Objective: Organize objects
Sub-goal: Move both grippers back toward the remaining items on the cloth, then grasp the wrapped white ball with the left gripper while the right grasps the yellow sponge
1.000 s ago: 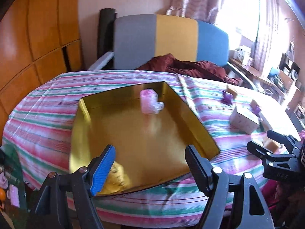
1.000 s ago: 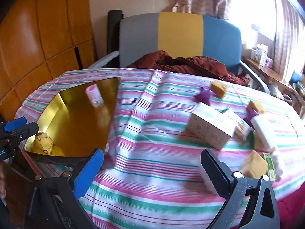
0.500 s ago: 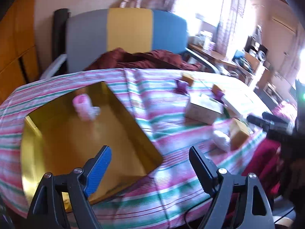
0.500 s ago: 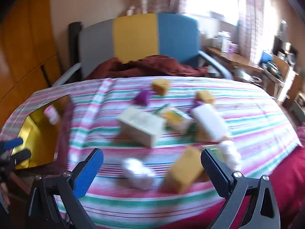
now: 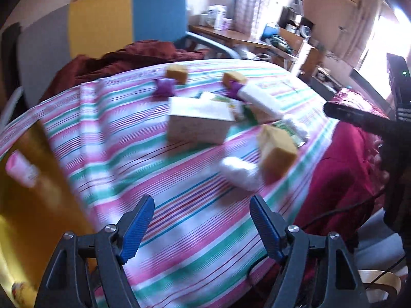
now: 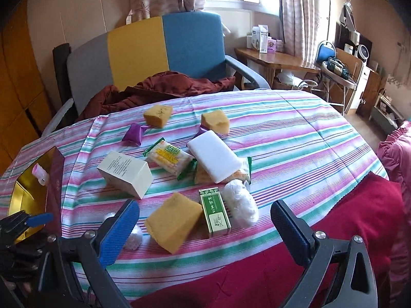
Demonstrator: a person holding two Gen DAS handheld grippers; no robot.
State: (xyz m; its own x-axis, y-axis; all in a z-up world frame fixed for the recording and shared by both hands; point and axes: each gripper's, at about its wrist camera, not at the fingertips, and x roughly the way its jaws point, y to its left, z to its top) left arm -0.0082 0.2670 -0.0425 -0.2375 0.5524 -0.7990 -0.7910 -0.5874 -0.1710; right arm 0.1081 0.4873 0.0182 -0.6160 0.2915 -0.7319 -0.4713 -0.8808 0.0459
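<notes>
Both views have swung right since a second ago: the gold tray (image 6: 28, 190), then filling the left view, now sits at the left edge, and the clutter of things has come to the middle. The left tool (image 5: 203, 220) has just been closing a little, yet its blue pads stand well apart over bare cloth with nothing between them.

The surface (image 6: 295, 138) is round and covered in a pink, green and white striped cloth. Behind it stands a chair (image 6: 164, 46) in grey, yellow and blue with a maroon cloth (image 6: 164, 84) heaped on its seat. The tray lies at the surface's left side and holds a small pink bottle (image 6: 39, 173); a yellow thing (image 5: 19, 290) shows at its near corner, blurred.

To the right of the tray lies a cream box (image 6: 125, 174). Beside it are a white block (image 6: 215, 156), resting across a snack packet (image 6: 169, 159) and another packet under it. Nearer the edge sit a large sponge (image 6: 173, 222), a green box (image 6: 214, 211) touching its right side, and a white wrapped roll (image 6: 240, 206) just right of that. Two more sponges (image 6: 158, 115) lie at the far side, each with a purple packet (image 6: 134, 134) close by. A small white wad (image 6: 133, 238) lies by the left pad of the right tool (image 6: 205, 224), whose jaws are wide apart and empty, hovering above the large sponge and green box.
</notes>
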